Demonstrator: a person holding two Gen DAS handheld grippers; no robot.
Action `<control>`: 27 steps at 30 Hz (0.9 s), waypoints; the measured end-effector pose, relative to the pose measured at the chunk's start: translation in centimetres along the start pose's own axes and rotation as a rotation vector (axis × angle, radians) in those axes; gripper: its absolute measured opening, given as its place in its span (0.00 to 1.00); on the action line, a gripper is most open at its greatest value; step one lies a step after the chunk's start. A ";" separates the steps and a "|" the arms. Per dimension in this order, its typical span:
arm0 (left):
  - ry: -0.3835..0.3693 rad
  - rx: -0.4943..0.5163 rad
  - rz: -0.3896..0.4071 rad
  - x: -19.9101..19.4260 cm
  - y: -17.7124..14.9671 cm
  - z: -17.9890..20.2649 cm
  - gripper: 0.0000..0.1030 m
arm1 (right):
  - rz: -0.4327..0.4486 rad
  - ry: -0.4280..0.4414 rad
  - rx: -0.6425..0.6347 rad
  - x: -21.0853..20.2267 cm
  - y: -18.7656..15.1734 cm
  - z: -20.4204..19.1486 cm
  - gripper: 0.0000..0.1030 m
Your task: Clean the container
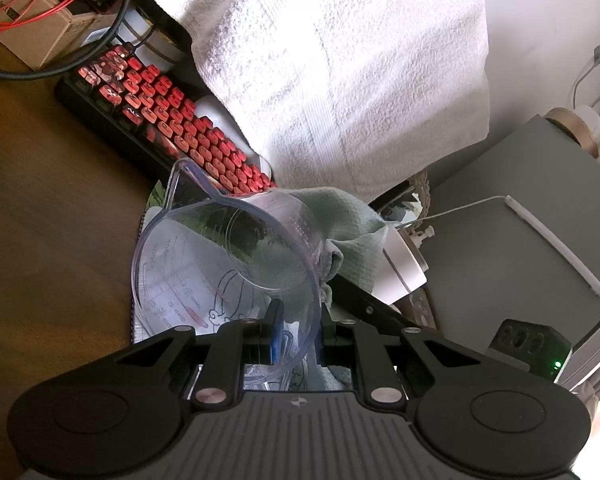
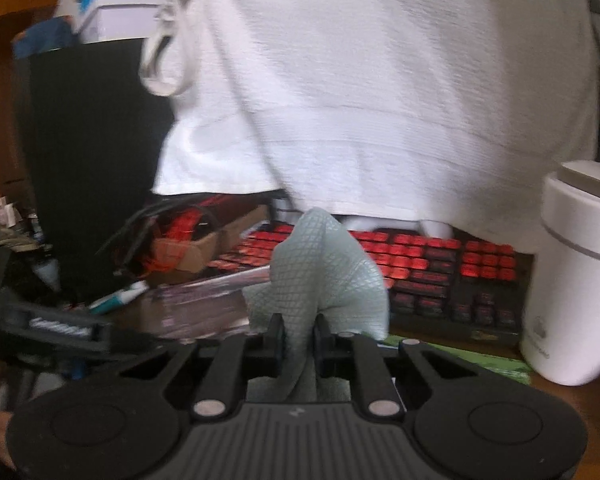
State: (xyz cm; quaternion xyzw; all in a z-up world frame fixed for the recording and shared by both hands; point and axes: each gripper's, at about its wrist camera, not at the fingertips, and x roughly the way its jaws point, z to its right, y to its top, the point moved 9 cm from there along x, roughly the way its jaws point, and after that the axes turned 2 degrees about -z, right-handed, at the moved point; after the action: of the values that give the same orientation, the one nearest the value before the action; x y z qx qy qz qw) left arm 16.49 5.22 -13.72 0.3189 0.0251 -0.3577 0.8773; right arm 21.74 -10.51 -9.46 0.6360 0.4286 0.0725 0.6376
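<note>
A clear plastic measuring cup (image 1: 228, 252) with printed scale marks lies tilted, mouth toward the camera, in the left wrist view. My left gripper (image 1: 298, 320) is shut on its rim, one finger inside the wall and one outside. A pale green cloth (image 1: 352, 224) bunches just behind the cup on the right, with a black gripper finger (image 1: 364, 300) reaching to it. In the blurred right wrist view the same green cloth (image 2: 324, 276) stands up from my right gripper (image 2: 299, 332), which is shut on it.
A keyboard with red keys (image 1: 172, 120) (image 2: 428, 268) lies behind. A big white towel (image 1: 340, 72) (image 2: 380, 100) hangs over the back. A white tumbler (image 2: 572, 280) (image 1: 400, 268) stands at the right. Cardboard box with orange wire (image 1: 32, 12) sits far left. A grey cabinet (image 1: 500, 240) is on the right.
</note>
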 end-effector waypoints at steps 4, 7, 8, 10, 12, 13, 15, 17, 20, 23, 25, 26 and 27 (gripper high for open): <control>-0.001 -0.003 0.001 0.0 0.1 0.0 0.14 | -0.007 -0.015 0.029 0.3 -0.1 0.9 0.13; -0.001 -0.001 0.000 0.0 0.1 0.0 0.14 | -0.007 0.011 0.008 0.1 -0.4 0.0 0.13; -0.001 -0.001 0.000 0.1 0.1 0.0 0.14 | -0.006 0.019 -0.002 0.0 -0.4 -0.3 0.13; -0.001 -0.001 0.000 0.1 0.1 0.0 0.14 | -0.003 0.051 -0.018 -0.3 -0.3 -1.2 0.13; -0.001 -0.001 -0.001 0.1 0.1 0.0 0.14 | -0.004 0.081 -0.033 -0.6 -0.2 -2.1 0.13; -0.001 -0.001 -0.001 0.1 0.1 0.0 0.14 | -0.004 0.092 -0.040 -0.7 -0.2 -2.5 0.13; -0.001 -0.001 -0.001 0.1 0.1 0.0 0.14 | -0.002 0.104 -0.056 -1.0 0.0 -3.1 0.13; 0.000 0.000 -0.001 0.2 0.1 0.0 0.14 | 0.003 0.116 -0.061 -1.2 0.1 -3.5 0.13; 0.001 0.001 -0.001 0.2 0.1 0.0 0.14 | 0.008 0.115 -0.068 -1.2 0.3 -3.6 0.13; 0.002 0.002 0.000 0.2 0.1 0.0 0.14 | 0.006 0.106 -0.054 -1.0 0.3 -3.3 0.13; 0.003 0.001 0.002 0.2 0.1 0.0 0.14 | 0.001 0.096 -0.046 -0.8 0.4 -3.1 0.13; 0.003 0.001 0.002 0.2 0.1 0.0 0.14 | 0.001 0.086 -0.047 -0.7 0.5 -3.0 0.13; 0.004 0.001 0.002 0.2 0.1 0.0 0.14 | 0.000 0.077 -0.048 -0.5 0.5 -2.9 0.13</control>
State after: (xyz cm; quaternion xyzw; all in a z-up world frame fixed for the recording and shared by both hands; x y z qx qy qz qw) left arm 16.70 5.20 -13.72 0.3200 0.0261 -0.3562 0.8775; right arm 19.82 -8.62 -8.24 0.6173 0.4507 0.1073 0.6358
